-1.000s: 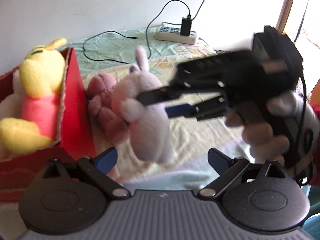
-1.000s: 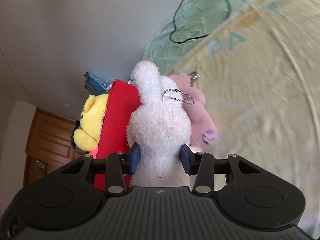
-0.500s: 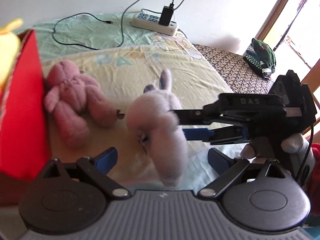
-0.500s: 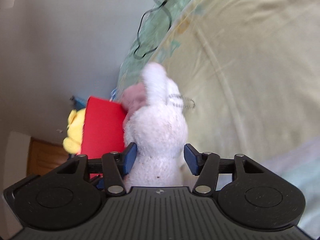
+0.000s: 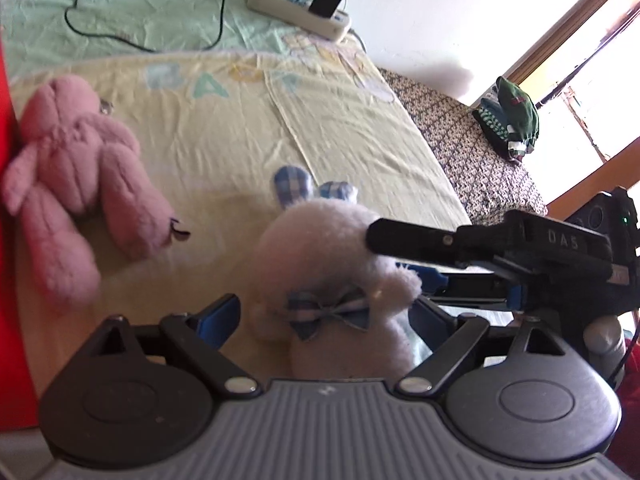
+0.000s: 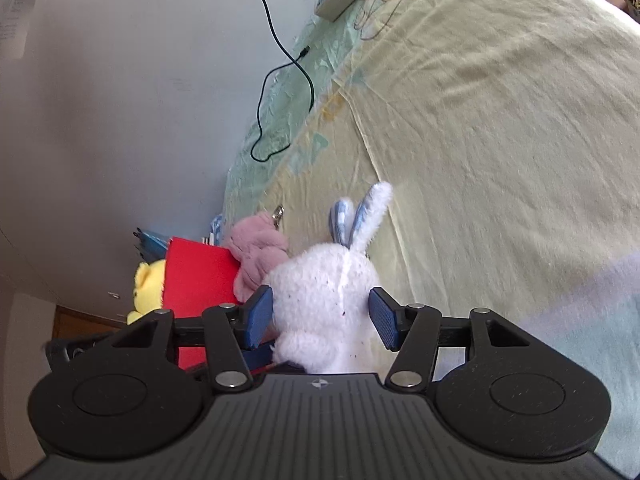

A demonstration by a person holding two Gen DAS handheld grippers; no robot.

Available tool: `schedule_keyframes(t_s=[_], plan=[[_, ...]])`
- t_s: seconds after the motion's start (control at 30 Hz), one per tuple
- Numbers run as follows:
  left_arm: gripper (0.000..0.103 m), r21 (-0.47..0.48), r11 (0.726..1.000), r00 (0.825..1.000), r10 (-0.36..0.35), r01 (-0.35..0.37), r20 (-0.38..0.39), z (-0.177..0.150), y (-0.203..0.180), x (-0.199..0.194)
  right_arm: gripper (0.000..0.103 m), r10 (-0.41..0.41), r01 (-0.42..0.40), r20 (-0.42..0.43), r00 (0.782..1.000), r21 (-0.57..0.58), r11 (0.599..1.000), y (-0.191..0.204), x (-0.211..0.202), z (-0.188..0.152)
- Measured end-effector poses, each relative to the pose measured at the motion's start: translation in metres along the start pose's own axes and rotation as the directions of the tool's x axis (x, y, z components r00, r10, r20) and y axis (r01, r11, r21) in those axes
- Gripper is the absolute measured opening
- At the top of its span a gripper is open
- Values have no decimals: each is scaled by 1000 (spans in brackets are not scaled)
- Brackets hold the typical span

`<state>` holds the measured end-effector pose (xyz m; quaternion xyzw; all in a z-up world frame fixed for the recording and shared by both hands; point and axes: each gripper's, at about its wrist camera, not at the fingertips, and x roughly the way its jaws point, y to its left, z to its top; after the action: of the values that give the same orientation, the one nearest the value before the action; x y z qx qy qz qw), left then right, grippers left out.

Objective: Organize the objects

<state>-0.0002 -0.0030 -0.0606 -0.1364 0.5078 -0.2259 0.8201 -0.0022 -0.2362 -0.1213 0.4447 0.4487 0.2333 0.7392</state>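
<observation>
White plush rabbit sits between the pads of the right tool, left pad touching its side, right pad just beside with a sliver of gap; whether it is really pinched, cannot tell. In the left wrist view the same rabbit (checked bow at neck, checked ear linings) also lies between the fingers of the left tool, which are spread wide and not touching it. Right tool's black finger lies across the rabbit's head. Pink plush bear lies flat on the yellow bed sheet, left of the rabbit, against the red box. Yellow plush sits in the box, beyond the rabbit. Power strip and black cable lie far behind the rabbit.
</observation>
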Motion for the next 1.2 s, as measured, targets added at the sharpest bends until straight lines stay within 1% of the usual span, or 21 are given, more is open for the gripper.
schedule_keyframes(t_s=[0.07,0.2,0.27,0.3,0.5,0.77,0.87,1.0,1.2], plan=[[83,3,1000,1000,0,0,-10,-1,-2,6,58,7,-7,-9,1000,17,1000,-2,5,-2],[80,21,999,999,37,-37,-19,0,-7,14,60,27,-26,-22,999,62,998,-8,8,-2],[75,28,998,998,56,-55,-24,1,-7,15,60,38,-36,-22,999,84,996,-12,4,-4],[74,28,998,998,62,-61,-27,1,-7,16,59,42,-40,-21,999,92,995,-13,4,-4],[74,48,994,994,105,-103,-41,3,-13,18,57,41,-40,-12,999,86,995,-11,1,-5],[73,69,985,984,165,-161,-59,4,-22,19,58,53,-55,22,998,77,996,-10,-7,-12],[73,61,983,982,176,-173,-63,4,-22,20,59,40,-41,13,999,56,998,-6,-4,-14],[73,59,979,977,200,-196,-68,4,-24,21,59,39,-40,18,999,66,997,-7,0,-16],[72,55,977,976,208,-204,-66,3,-24,21,54,50,-50,8,999,88,995,-8,3,-17]])
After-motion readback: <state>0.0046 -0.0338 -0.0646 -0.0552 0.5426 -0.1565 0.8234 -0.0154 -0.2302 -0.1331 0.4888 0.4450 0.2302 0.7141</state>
